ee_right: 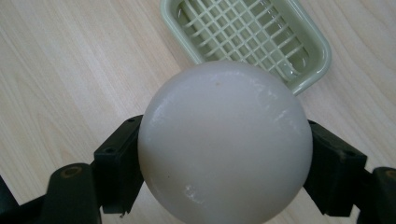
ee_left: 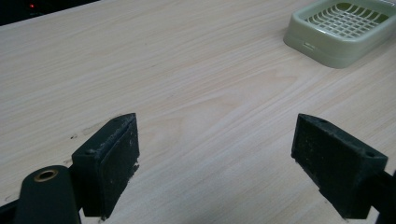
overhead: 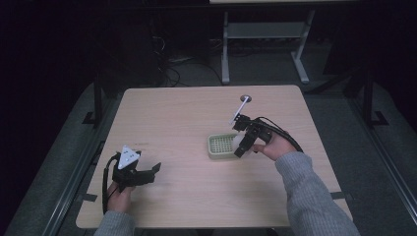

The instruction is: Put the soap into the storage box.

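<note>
A pale green soap dish [overhead: 220, 146] with a grid insert sits right of the table's middle; it also shows as the soap dish [ee_right: 261, 37] and at the far right as the soap dish [ee_left: 341, 30]. My right gripper [overhead: 242, 142] hovers over the dish's right side, shut on a round white soap ball [ee_right: 225, 140], which hangs just short of the dish in the right gripper view. The white ball [overhead: 239, 141] is a pale spot between the black jaws. My left gripper [overhead: 156, 172] rests low at the table's front left, open with nothing between its pads [ee_left: 112, 163].
The wooden table [overhead: 182, 113] has a small round grey grommet [overhead: 246, 99] near its far edge. A white stick-like part [overhead: 239, 109] rises behind the right gripper. Beyond the table stand a desk frame [overhead: 265, 34] and floor cables.
</note>
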`<state>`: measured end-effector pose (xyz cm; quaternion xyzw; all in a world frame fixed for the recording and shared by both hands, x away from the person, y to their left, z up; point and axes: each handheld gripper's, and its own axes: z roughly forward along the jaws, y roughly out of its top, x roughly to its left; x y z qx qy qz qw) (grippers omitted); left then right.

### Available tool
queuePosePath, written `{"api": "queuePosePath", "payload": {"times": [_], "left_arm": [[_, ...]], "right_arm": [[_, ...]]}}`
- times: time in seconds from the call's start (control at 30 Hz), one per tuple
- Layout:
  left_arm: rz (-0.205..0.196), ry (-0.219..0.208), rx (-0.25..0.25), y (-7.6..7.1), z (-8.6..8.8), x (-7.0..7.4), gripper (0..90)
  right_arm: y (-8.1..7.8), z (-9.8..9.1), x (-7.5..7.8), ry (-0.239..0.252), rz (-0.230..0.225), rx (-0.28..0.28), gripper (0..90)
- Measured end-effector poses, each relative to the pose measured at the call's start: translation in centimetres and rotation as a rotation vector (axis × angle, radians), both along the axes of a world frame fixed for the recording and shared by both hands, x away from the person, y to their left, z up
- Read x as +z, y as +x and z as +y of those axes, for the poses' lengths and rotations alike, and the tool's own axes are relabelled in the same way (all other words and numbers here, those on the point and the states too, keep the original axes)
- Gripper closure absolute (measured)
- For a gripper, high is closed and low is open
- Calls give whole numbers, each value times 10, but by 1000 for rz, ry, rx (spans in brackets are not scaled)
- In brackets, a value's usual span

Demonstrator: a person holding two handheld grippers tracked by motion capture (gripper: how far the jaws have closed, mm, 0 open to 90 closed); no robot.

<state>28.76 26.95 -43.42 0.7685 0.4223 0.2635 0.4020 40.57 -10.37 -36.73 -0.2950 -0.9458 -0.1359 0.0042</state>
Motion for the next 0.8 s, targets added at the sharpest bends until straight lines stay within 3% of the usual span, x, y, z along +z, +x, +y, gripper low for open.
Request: {"api": "queuePosePath", "payload": {"times": [0.8], "left_arm": [[-3, 0, 4, 0, -1, 0, 149]], "right_arm": [[15, 16, 3, -11, 1, 7, 233]]}}
